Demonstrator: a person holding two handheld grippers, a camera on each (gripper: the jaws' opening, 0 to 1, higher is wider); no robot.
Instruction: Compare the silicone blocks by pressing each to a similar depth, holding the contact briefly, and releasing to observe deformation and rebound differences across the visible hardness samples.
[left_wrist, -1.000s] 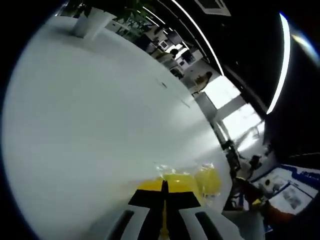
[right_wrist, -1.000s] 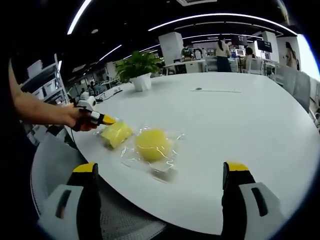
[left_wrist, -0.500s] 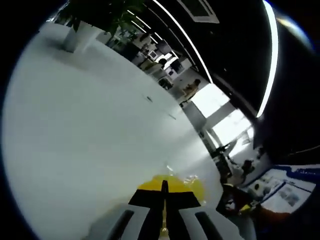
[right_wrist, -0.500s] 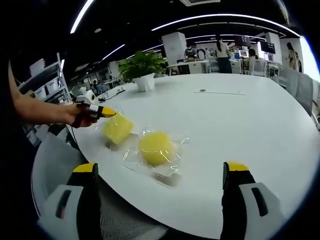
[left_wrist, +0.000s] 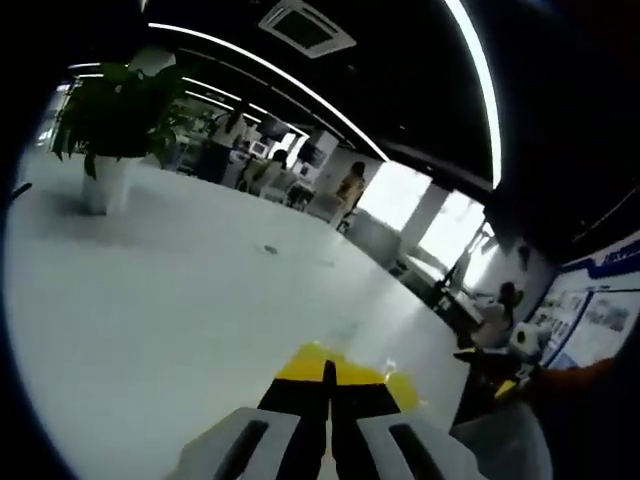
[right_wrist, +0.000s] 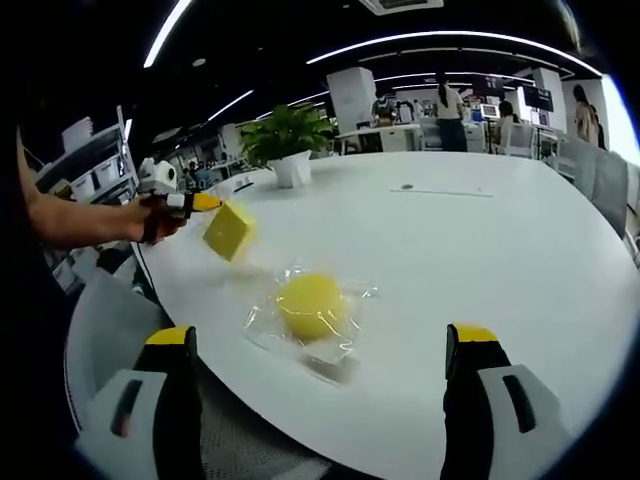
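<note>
Silicone blocks, two yellow samples, are the subject, in a large open office with desks and people far behind. The largest thing is the round white table (right_wrist: 520, 250), filling most of both views. At its far left stands a potted plant (right_wrist: 285, 135) in a white pot, well apart from the work.

Near the table's near-left edge lies the round yellow block (right_wrist: 310, 305), still sealed in a clear crinkled bag (right_wrist: 335, 350). It rests flat on the table, untouched, probably waiting its turn to be pressed.

Left of it and farther away, the square yellow block (right_wrist: 228, 230) hangs tilted in the air above the table, with a faint shadow under it. The left tool (right_wrist: 198, 202), held by a person's hand (right_wrist: 155, 215) reaching in from the left, pinches this block at one edge. In the left gripper view the left tool's jaws look pressed together with yellow showing just past their tips, which fits a thin squeeze on the sample. Lifting it clear likely lets the pinch test its softness without the table backing it.

The right tool (right_wrist: 320, 350) has its jaws spread wide, at the bottom of its own view, holding nothing and set back from the bagged block.
</note>
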